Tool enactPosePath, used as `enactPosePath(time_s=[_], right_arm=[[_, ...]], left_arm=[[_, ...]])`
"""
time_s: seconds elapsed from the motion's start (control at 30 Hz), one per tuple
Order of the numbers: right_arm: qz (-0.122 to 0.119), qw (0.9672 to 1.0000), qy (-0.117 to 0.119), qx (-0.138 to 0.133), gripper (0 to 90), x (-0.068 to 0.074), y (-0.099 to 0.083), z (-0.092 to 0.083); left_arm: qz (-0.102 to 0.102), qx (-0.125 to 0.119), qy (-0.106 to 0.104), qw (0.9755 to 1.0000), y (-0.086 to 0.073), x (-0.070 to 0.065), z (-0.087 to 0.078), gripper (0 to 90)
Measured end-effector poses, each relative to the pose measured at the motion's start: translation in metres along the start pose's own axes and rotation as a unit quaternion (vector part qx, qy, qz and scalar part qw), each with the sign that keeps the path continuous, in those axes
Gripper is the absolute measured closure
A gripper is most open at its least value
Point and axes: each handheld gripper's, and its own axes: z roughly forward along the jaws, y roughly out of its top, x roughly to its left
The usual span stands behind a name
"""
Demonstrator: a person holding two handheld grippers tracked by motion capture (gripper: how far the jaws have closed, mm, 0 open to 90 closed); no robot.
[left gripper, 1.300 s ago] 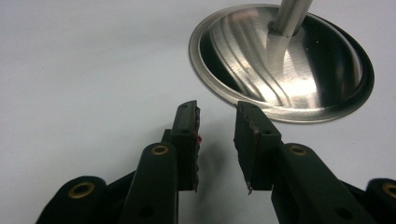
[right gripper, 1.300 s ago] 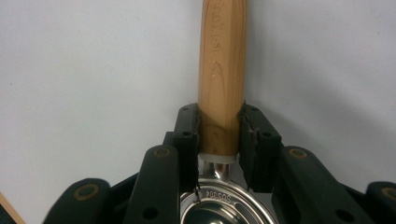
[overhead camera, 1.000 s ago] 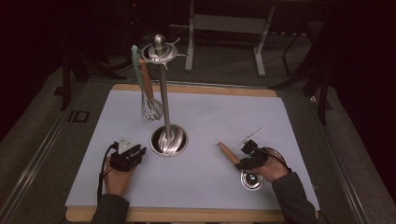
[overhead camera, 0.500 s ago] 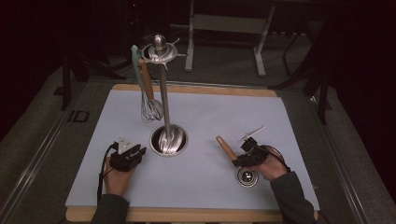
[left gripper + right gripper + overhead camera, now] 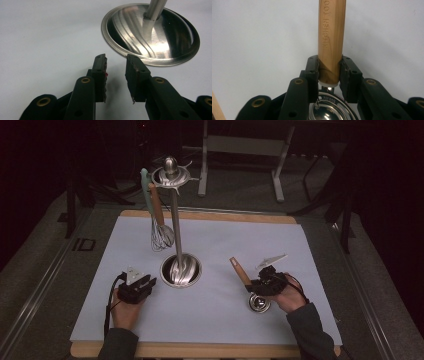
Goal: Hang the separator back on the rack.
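Observation:
A steel utensil stand [image 5: 175,222] rises from a round base [image 5: 181,270] in the middle of the white mat [image 5: 235,237]. From its top ring hang a wire whisk [image 5: 161,238] with a wooden handle and a pale green utensil [image 5: 146,190]. My right gripper [image 5: 251,284] is shut on the lower end of a ladle's wooden handle [image 5: 330,32], the handle pointing up and to the left; its steel bowl [image 5: 259,303] lies under the jaws [image 5: 332,110]. My left gripper [image 5: 148,282] rests on the mat, open and holding nothing [image 5: 116,58], just left of the base [image 5: 152,35].
The mat lies on a wooden board [image 5: 210,350] set in a dark frame. Metal table legs [image 5: 240,150] stand on the carpet beyond the far edge. Bare mat stretches between the two grippers and behind the ladle.
My right gripper, with the ladle in it, has shifted slightly left and away from the near edge. The left gripper has not moved.

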Motion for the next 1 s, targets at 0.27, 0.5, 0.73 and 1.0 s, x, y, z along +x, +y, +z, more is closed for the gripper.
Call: enactPosePath(time_s=[0.27,0.5,0.73,1.0], right_arm=[[-0.040,0.9987,0.020,-0.021,70.9,0.005,0.006,-0.001],[-0.063,0.9963,0.033,-0.049,70.9,0.009,0.012,-0.001],[-0.097,0.9907,0.045,-0.084,71.0,0.014,0.018,-0.007],[-0.109,0.9867,0.046,-0.112,70.9,0.018,0.026,-0.012]], left_arm=[[-0.001,0.000,-0.001,1.0000,0.000,0.000,0.000,70.2],[0.000,0.001,0.000,1.0000,0.000,0.000,0.000,70.2],[-0.001,0.001,0.000,1.0000,0.000,0.000,0.000,70.3],[-0.001,0.000,0.000,1.0000,0.000,0.000,0.000,70.2]])
